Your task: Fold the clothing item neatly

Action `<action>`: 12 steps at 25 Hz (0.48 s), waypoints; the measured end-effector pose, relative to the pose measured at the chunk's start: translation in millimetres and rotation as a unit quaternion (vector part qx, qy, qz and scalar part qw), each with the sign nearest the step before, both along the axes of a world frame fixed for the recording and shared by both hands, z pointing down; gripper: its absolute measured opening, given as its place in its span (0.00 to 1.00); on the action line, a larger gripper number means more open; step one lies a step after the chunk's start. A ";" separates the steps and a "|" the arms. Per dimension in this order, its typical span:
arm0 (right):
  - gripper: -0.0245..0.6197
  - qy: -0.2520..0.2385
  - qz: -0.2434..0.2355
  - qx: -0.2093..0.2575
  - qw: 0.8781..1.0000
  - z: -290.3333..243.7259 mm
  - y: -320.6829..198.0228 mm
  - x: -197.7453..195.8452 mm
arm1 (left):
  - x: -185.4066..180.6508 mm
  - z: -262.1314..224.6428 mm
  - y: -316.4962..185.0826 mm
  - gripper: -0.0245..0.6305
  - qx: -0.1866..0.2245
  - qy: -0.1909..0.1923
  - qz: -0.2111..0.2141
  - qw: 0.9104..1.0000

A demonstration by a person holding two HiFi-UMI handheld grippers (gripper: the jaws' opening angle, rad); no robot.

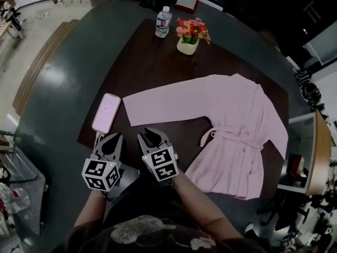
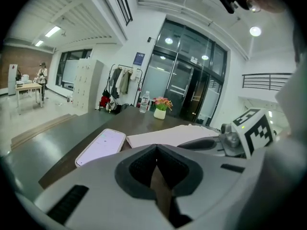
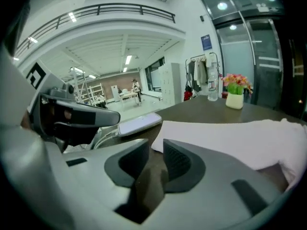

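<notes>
Robe (image 1: pixel 231 125) is lying spread on the tabletop (image 1: pixel 147 62), one sleeve (image 1: pixel 168 101) stretching toward me. I'm judging it soft, light and floppy, so I'm eyeing the cuff (image 1: pixel 129 109); left claw (image 1: pixel 111 141) is sitting closed, right claw (image 1: pixel 152 137) slightly apart, both empty.

Bystanders on your table (image 1: pixel 152 62)
Phone (image 1: pixel 106 113) lies at left; up top, water bottle (image 1: pixel 163 21) stands near potted flowers (image 1: pixel 190 36).

I see a bare strip of the dark brown wooden surface (image 1: pixel 158 67) open between its near edge and the pale pink robe's (image 1: pixel 231 125) outstretched sleeve. The pink-cased phone (image 1: pixel 106 113) blocks the left corner. At the far edge, the clear plastic water bottle (image 1: pixel 163 21) and the white pot of pink flowers (image 1: pixel 190 36) stand well apart from the robe, with bare wood between.
</notes>
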State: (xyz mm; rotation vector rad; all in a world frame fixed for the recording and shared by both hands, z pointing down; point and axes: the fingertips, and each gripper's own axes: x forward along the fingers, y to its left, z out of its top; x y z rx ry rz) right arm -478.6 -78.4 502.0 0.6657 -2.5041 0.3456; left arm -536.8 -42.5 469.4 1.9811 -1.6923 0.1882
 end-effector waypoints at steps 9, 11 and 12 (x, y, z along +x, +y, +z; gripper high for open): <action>0.17 0.108 -0.084 -0.019 0.990 58.7 -10.7 -50.2 | -23.0 13.8 -10.0 0.05 -0.026 0.015 -0.016 0.999; 0.17 0.131 -0.089 -0.017 0.987 67.9 -12.1 -52.6 | -28.4 16.3 -10.6 0.05 -0.029 0.013 -0.017 0.999; 0.17 0.138 -0.087 -0.014 0.987 70.4 -13.9 -53.4 | -31.2 17.7 -11.0 0.05 -0.031 0.014 -0.020 0.999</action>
